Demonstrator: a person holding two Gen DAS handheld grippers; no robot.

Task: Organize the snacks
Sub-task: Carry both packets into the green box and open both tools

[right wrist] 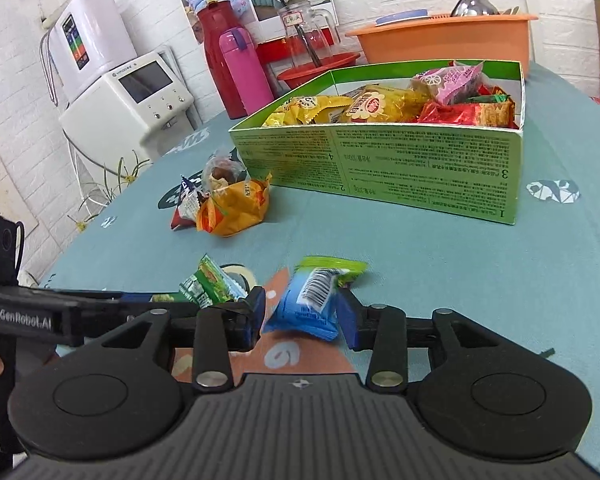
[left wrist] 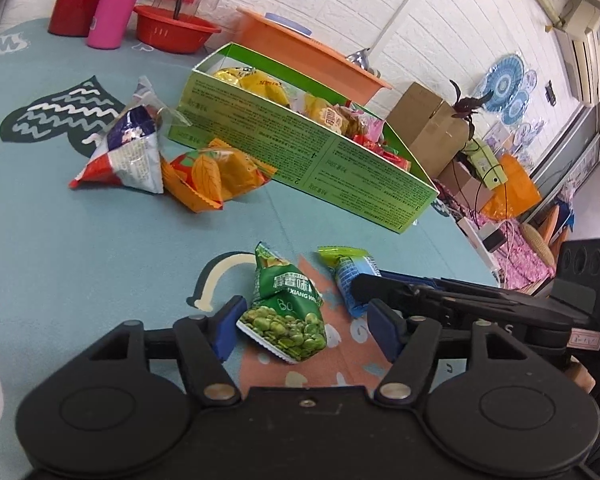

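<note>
While both grippers sit low over the teal tabletop (left wrist: 80, 260), their states differ. Left gripper (left wrist: 306, 330): jaws released and spread wide, with the green pea packet (left wrist: 290, 312) lying on the tabletop between them; a gap shows on its right side, and its left edge is close to the left pad, contact unclear. Right gripper (right wrist: 305, 316): jaws partway closed around the blue snack packet (right wrist: 310, 306), pads at or very near both of its sides; I can't tell whether they actually press on it. The packet's green crimped end sticks out ahead of the jaws, barcode face up.

In the left wrist view the right gripper comes in from the right, just beside the left jaws, with the blue packet at its tip.

Ahead and left of the left jaws: an orange packet (left wrist: 216, 176) and a blue, white and red triangular packet (left wrist: 126, 152), touching each other, with a clear wrapped sweet (left wrist: 162, 114) behind them. They lie just beside the near left corner of the green box (left wrist: 300, 152).

The green box is well ahead of both jaws, open-topped and holding yellow, pink and red snack packets (right wrist: 380, 106). Behind it: an orange tub (right wrist: 444, 42), a red basin (left wrist: 172, 28), a pink bottle (right wrist: 242, 70), a red flask (right wrist: 216, 36).
</note>
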